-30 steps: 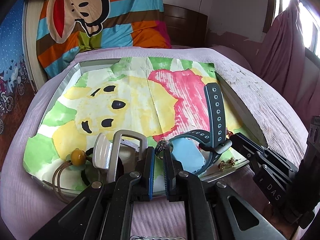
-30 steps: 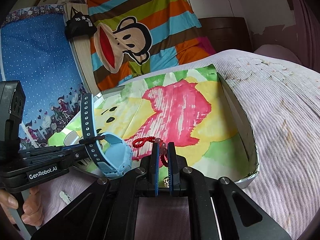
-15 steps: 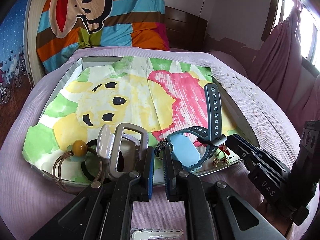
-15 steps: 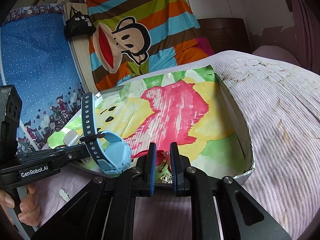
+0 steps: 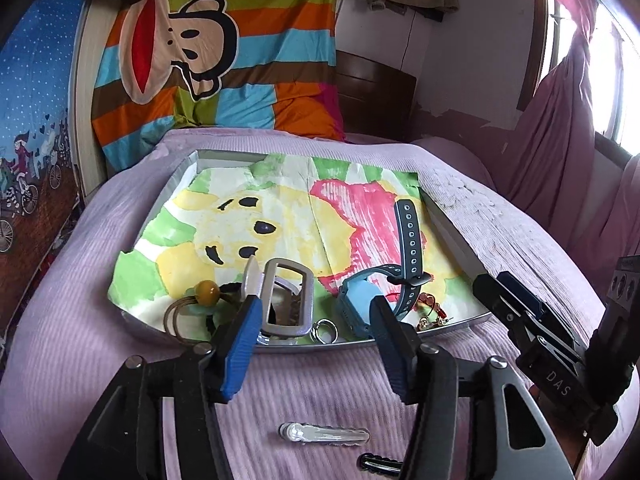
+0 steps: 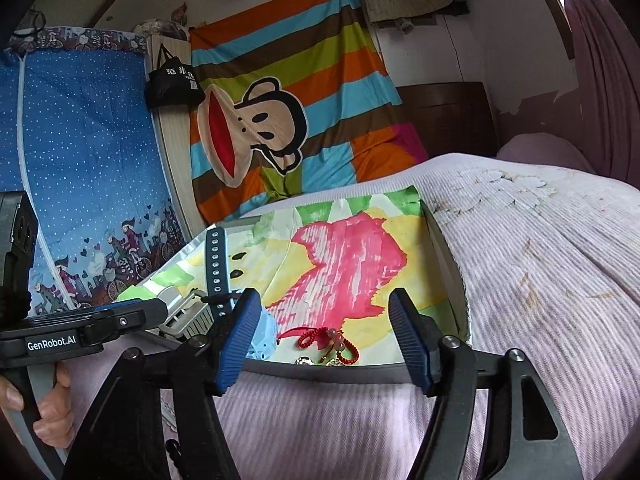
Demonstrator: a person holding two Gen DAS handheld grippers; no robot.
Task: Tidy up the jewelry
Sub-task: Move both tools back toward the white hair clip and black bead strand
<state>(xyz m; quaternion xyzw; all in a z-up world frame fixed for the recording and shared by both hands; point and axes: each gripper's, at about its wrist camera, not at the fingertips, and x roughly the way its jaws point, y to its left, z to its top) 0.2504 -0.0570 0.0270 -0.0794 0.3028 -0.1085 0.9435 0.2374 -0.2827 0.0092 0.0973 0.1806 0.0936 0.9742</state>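
The lilac bedspread [image 5: 100, 280] runs under everything, and on it sits the tray [image 5: 452, 224], my landmark, lined with a painted paper [image 5: 248, 216] of yellow, green and pink; at the tray's near rim my left gripper [image 5: 314, 322] hangs with its blue-padded fingers [image 5: 240, 340] spread wide and nothing between them; my right gripper [image 6: 324, 336] stands the same way at the tray's near edge, parted and empty, and shows at the tray's near right corner in the left view; inside the tray, near its front rim, the blue watch [image 5: 360, 308] lies with its dark strap [image 5: 410, 240] arching up; left of it stands a silver buckle frame [image 5: 286, 300]; farther left, a brown hair tie with an amber bead [image 5: 206, 291] spills over the tray's rim; the red cord bracelet [image 6: 328, 340] lies at the front, just right of the watch; a small silver ring [image 5: 326, 330] rests against the rim below the buckle; outside the tray, on the bedspread in front of it, lies a pale hair clip [image 5: 324, 434].
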